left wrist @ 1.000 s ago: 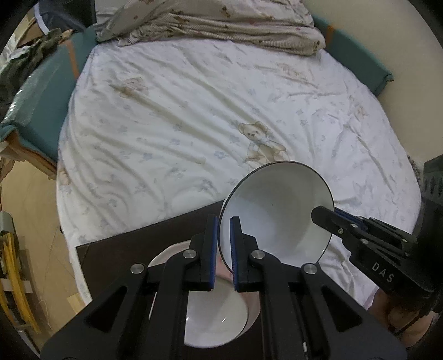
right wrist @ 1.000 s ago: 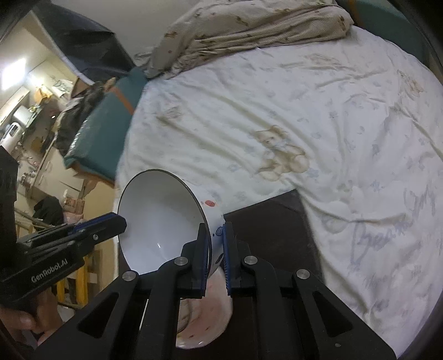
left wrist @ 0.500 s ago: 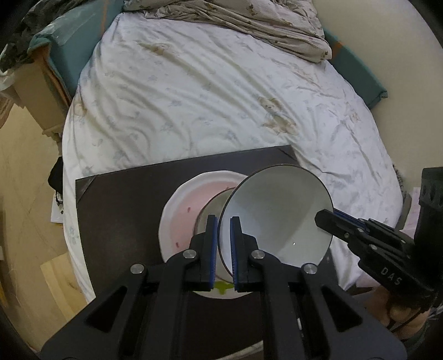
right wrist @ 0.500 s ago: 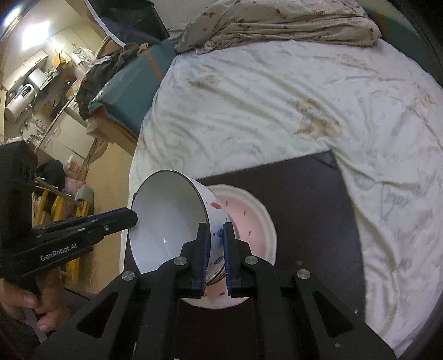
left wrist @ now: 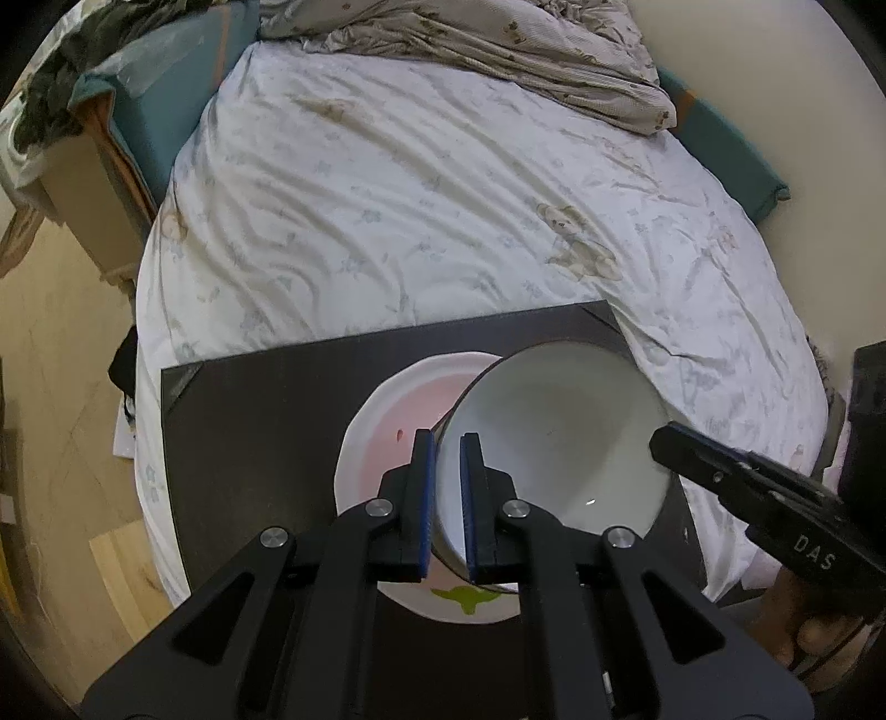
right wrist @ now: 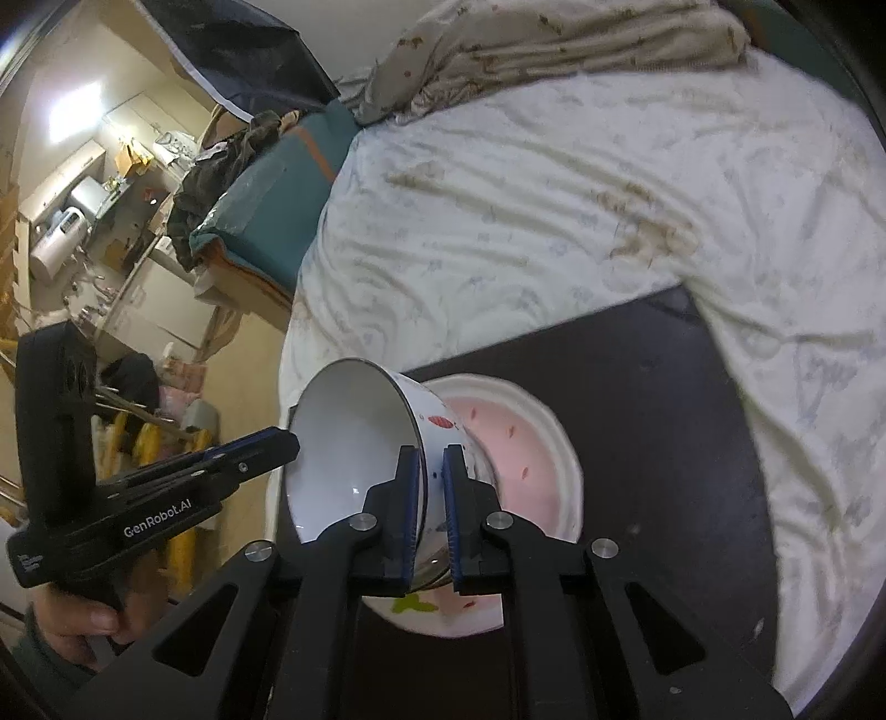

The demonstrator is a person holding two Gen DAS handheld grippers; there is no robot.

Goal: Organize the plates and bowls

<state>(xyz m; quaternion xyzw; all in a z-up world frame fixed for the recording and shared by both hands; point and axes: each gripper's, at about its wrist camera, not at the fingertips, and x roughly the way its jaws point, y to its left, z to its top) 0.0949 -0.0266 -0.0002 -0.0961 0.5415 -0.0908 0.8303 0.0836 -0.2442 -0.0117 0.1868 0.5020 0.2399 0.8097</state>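
While the left wrist view looks straight into the white hollow of the bowl (left wrist: pixel 554 448), only the right wrist view shows its outer wall, white with small red and blue marks, and the narrow foot low between the black fingers. The right wrist view alone takes in a cluttered room beyond the bed (right wrist: pixel 581 221), and the person's hand (right wrist: pixel 83 620) wrapped round the handle of the left gripper (right wrist: pixel 279 443). In the left wrist view a hand (left wrist: pixel 803 631) shows at the lower right edge, below the body of the right gripper (left wrist: pixel 664 440).

The left gripper (left wrist: pixel 444 487) is clenched on the near rim of the bowl, one blue pad inside the wall and one outside. The right gripper (right wrist: pixel 433 498) pinches the opposite rim the same way. In each view the other tool's tip reaches the far edge of the rim. The bowl is tilted, its mouth turned toward the left gripper's side, and its lower part sits over a pink-centred plate (left wrist: pixel 387 421). Whether its foot touches the plate cannot be told.

The plate (right wrist: pixel 531 471) lies on a dark board (left wrist: pixel 249 421) that rests on the white patterned sheet at the near end of the bed. It carries small red flecks and a green mark on its near rim.

Counted: one bowl, one plate, one board, two grippers. A crumpled quilt (left wrist: pixel 498 44) lies at the far end of the bed.
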